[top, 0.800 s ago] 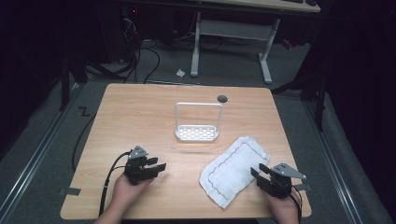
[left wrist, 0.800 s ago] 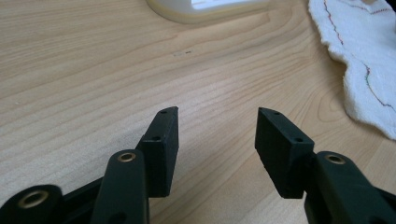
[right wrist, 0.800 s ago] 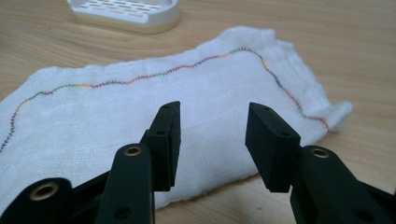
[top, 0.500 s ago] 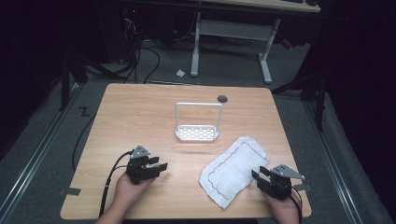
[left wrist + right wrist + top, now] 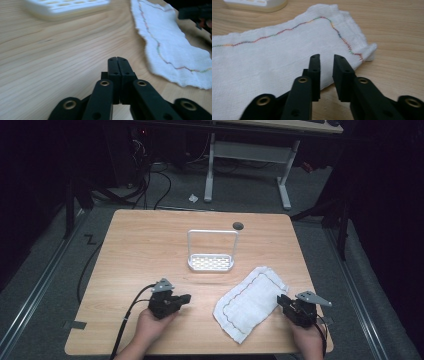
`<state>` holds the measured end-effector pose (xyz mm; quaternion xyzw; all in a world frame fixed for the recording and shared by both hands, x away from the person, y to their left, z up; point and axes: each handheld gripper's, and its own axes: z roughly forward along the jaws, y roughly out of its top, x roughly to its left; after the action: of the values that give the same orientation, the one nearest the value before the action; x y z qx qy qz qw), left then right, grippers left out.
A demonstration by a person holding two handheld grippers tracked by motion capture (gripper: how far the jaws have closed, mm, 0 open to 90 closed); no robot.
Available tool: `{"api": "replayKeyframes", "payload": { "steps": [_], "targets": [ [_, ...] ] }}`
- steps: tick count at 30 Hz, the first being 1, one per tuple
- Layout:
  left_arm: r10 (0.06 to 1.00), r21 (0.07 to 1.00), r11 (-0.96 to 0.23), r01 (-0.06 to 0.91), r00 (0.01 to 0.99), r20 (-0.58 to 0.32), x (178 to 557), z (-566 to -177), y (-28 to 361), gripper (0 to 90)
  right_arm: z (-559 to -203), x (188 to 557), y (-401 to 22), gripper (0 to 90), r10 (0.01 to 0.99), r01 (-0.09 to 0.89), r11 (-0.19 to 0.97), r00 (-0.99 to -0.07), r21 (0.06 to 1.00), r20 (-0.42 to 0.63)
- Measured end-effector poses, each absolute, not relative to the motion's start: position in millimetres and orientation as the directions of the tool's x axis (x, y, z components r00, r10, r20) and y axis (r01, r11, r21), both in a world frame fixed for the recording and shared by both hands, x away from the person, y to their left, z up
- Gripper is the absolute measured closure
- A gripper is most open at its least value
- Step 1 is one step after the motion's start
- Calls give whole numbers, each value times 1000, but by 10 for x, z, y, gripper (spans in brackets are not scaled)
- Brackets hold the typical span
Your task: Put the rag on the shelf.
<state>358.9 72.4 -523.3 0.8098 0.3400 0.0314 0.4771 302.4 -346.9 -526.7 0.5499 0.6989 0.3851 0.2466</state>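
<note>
Wooden table, cloth near front edge

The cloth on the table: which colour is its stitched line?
Multicoloured on the white cloth: red, orange, green and blue stretches. The right gripper view shows it best.

This looks like a lab or test room rather than a home. A plain wooden desk stands alone on grey carpet, with dark surroundings on all sides. Black cables trail across the floor behind it, near the white metal legs of another desk. Tape marks are stuck on the carpet.
</note>
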Motion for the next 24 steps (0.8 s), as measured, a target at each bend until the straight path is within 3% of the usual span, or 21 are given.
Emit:
{"api": "replayKeyframes", "payload": {
  "steps": [1,3,6,9,11,24],
  "targets": [
    [546,802,-315,507,788,-284,3607,-5208,492,899,-5254,3076,-3500,900,962,592,96,-262,800,78],
    [519,812,-321,487,808,-279,3631,-5185,269,898,-5254,3123,-3511,900,964,603,100,-257,791,74],
    [493,812,-318,489,817,-299,3665,-5196,98,768,-5276,3178,-3494,900,962,614,118,-266,780,65],
    [485,764,-417,493,831,-273,3716,-5321,-163,825,-5296,3216,-3470,900,962,624,134,-269,770,51],
    [478,750,-450,485,840,-256,3691,-5369,-190,862,-5315,3234,-3469,900,963,634,134,-265,761,51],
    [394,730,-506,460,876,-279,3232,-5377,38,877,-5335,3267,-3268,900,940,632,187,-338,752,51]
  ]
}}
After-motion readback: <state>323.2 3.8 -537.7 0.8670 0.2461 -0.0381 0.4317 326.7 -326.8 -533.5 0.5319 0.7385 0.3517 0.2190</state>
